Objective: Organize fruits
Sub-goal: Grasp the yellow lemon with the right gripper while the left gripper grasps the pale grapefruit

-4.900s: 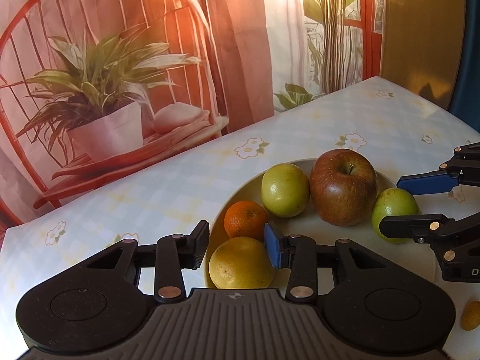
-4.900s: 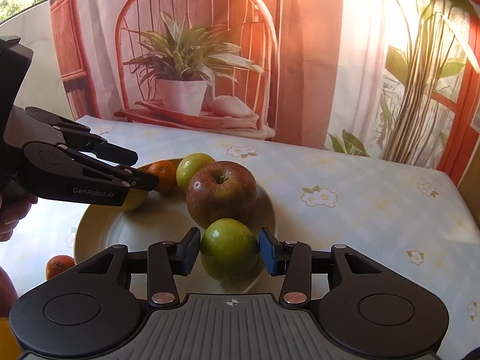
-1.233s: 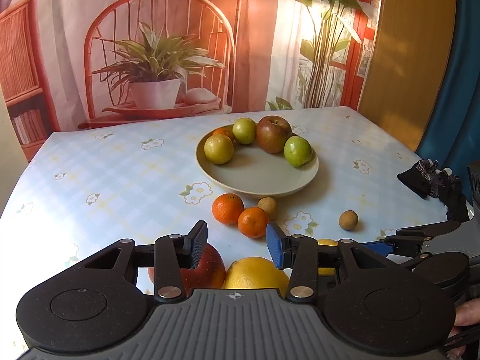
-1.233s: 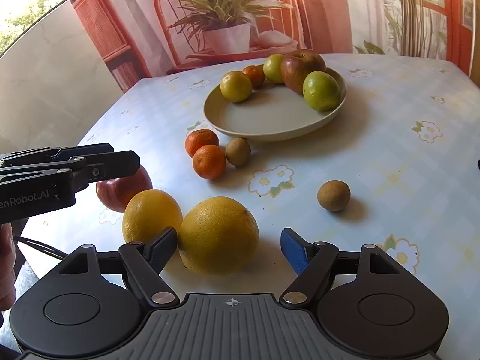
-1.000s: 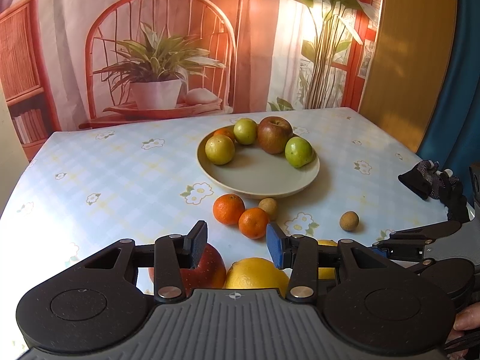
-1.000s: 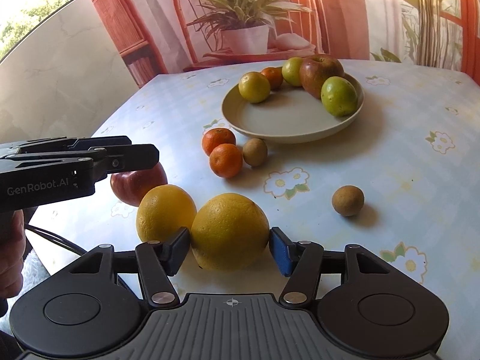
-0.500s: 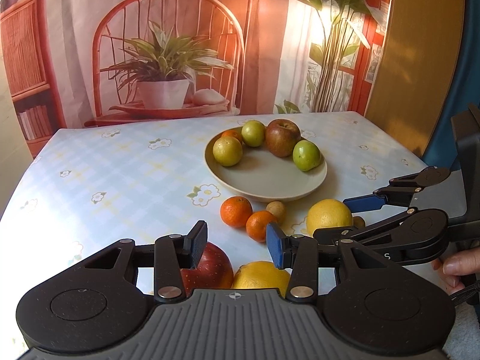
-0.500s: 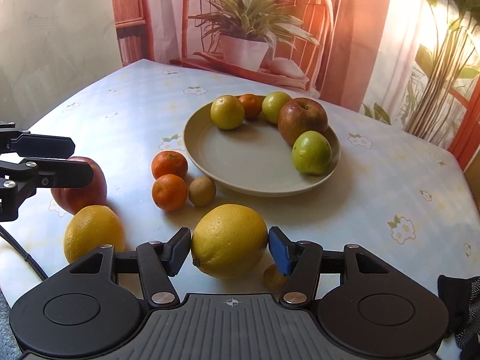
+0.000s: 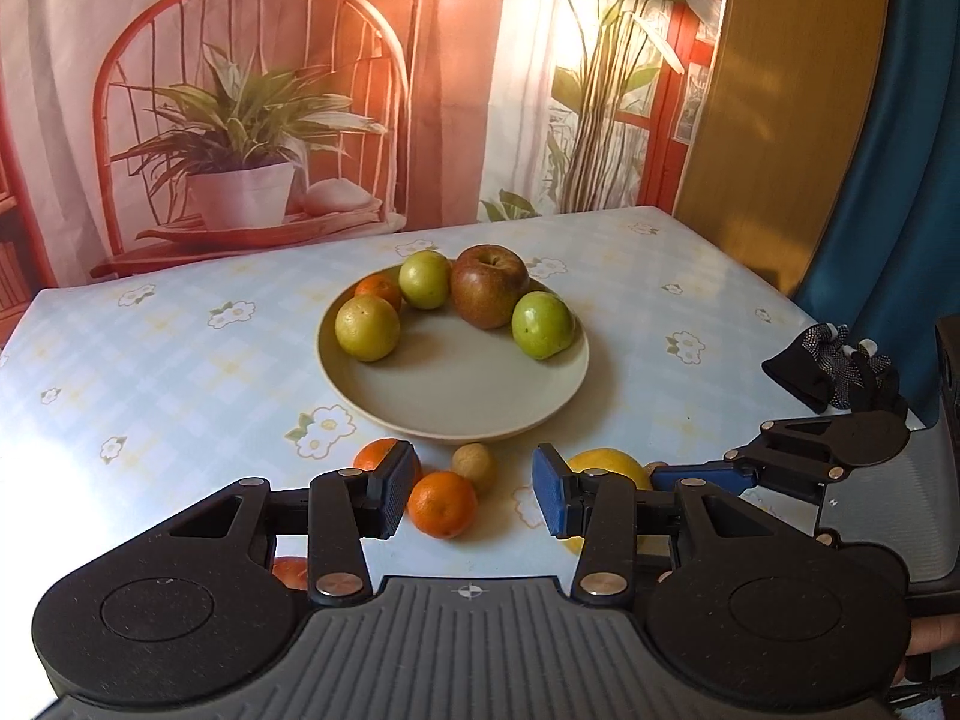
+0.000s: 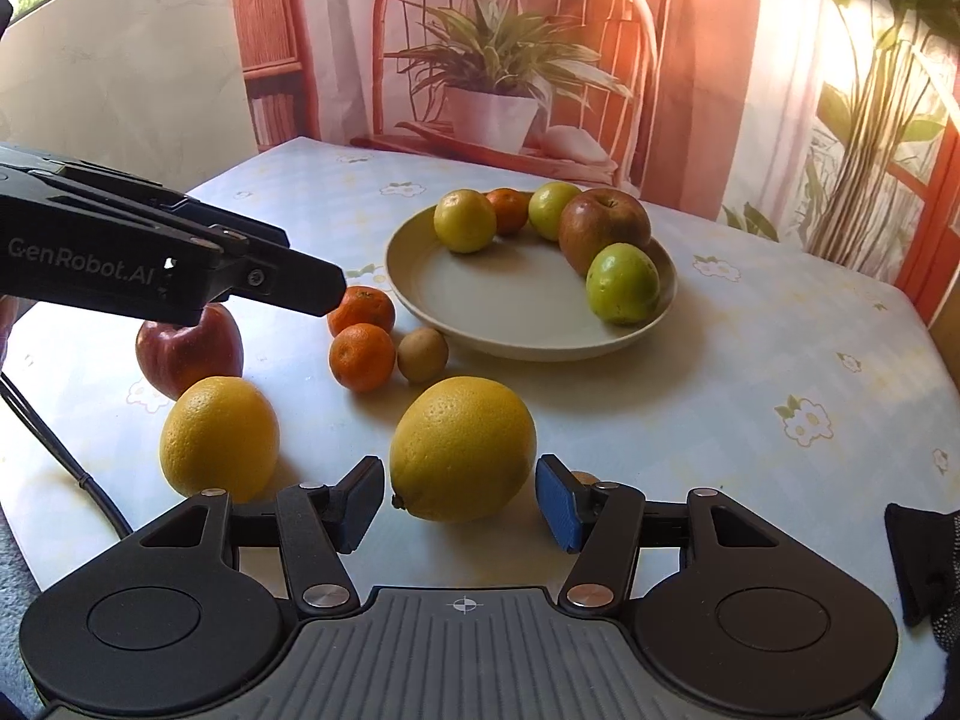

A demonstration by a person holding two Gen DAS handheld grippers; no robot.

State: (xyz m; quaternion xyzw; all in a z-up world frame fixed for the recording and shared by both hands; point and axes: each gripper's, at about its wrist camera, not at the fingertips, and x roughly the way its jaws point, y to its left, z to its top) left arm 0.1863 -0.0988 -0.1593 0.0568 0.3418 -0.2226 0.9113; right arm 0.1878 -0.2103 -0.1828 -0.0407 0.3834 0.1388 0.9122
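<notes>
Right tool closing around yellow citrus

The large yellow citrus (image 10: pixel 462 447) is seen at lower centre, between the right tool's (image 10: pixel 459 507) closing jaws, pads not yet pressing; the plate (image 10: pixel 510 324) lies directly beyond, upper centre.

Warm, bright daylight, coming from back right through printed curtain (image 9: pixel 420 90), orange-pink cast all over. Hot glare patch on curtain upper right, another washing out tabletop (image 9: pixel 90 468) at left edge. Soft shadows fall toward camera under plate (image 10: pixel 528 342) and fruit. Heavy fisheye bend, dark vignette corners. Focus sharp mid-frame, bit soft at the rim.
</notes>
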